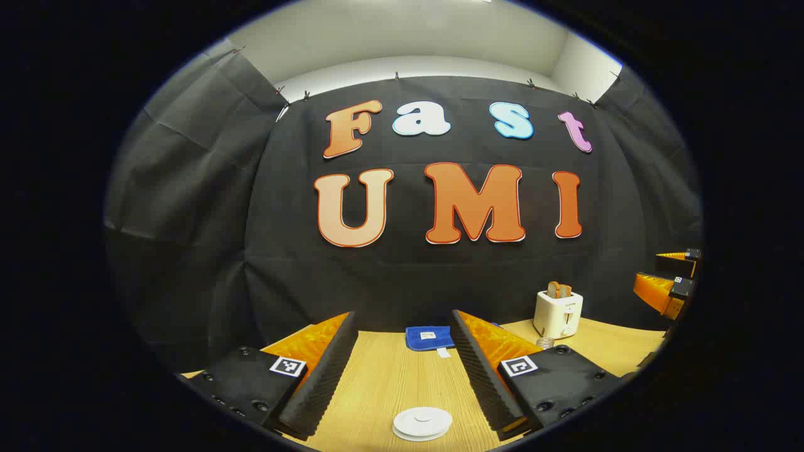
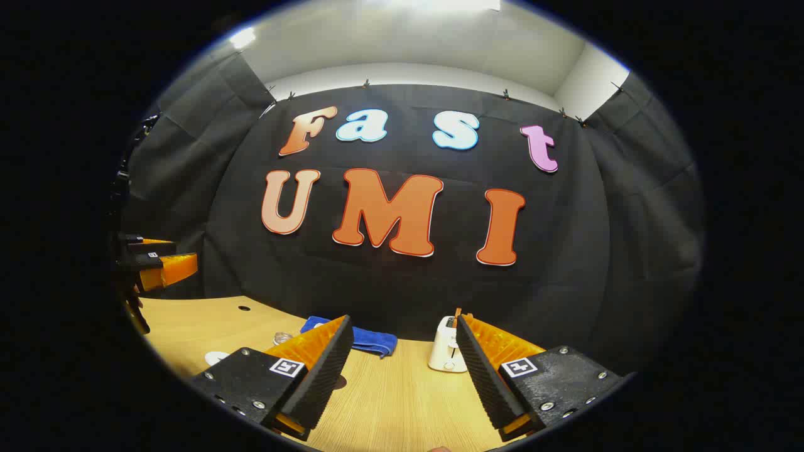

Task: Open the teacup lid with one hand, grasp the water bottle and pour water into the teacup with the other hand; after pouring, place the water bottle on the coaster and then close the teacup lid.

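So both grippers are up above a pale wooden table point(image 1: 389, 383) with fine straight grain, and both have their jaws spread wide with nothing between them. In the left gripper view, the left gripper point(image 1: 402, 373) has ridged, foam-like inner pads point(image 1: 320, 376) on wedge-shaped fingers, and between them, down at the near edge of the table, sits a flat round white disc point(image 1: 423, 423) with a small raised bump in the middle; can't tell if that's the teacup lid or the coaster, it's just smooth and glossy-looking. Further back against the wall lies a folded blue cloth point(image 1: 429, 338), soft and fuzzy-looking, with a little white tag. Off to the right there's a boxy white toaster point(image 1: 558, 314) with rounded corners and brown toast slices poking out of the top, and just in front of it a small round clear thing point(image 1: 544, 343), too small to tell what it is. The right gripper point(image 1: 672, 279) shows at the far right edge there. In the right gripper view, the right gripper point(image 2: 402, 376) frames bare tabletop; its right finger partly covers the toaster point(image 2: 445, 353), its left finger overlaps the blue cloth point(image 2: 374, 340). Left of that finger you can see a sliver of the white disc point(image 2: 215, 358) and a small shiny round object point(image 2: 282, 338) beside it. The left gripper point(image 2: 154, 260) hangs at the far left edge, well apart from this one.
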A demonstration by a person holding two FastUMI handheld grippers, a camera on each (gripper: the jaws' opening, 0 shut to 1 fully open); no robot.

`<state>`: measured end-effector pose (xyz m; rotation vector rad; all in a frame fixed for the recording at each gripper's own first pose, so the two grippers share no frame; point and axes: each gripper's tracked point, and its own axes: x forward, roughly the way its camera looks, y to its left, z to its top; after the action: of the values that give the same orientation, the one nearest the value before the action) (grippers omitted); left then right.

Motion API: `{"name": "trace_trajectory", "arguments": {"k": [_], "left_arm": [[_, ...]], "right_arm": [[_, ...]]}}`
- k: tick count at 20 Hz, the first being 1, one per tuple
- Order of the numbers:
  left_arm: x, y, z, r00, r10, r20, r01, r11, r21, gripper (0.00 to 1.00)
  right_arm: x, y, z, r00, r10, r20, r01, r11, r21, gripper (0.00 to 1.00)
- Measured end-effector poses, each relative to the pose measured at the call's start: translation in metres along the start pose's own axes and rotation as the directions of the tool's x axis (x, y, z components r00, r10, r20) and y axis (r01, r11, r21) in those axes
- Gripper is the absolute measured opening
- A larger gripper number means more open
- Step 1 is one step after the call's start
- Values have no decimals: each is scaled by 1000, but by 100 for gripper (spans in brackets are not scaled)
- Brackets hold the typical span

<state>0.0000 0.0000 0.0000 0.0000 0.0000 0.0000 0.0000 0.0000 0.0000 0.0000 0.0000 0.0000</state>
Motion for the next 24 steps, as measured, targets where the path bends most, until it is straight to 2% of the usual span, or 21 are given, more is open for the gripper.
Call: {"name": "trace_trajectory", "arguments": {"k": [1,12,24], "left_arm": [[0,0,0,1000,2,1,-2,1000,-2,96],[-1,-8,7,999,-9,39,10,1000,-23,97],[-2,-5,4,999,9,35,-9,1000,-17,96]], "right_arm": [[1,0,-1,1000,2,-4,-2,1000,4,98],[-2,2,-3,1000,26,-12,-26,1000,10,98],[-3,4,-5,999,50,-20,-49,998,26,98]]}}
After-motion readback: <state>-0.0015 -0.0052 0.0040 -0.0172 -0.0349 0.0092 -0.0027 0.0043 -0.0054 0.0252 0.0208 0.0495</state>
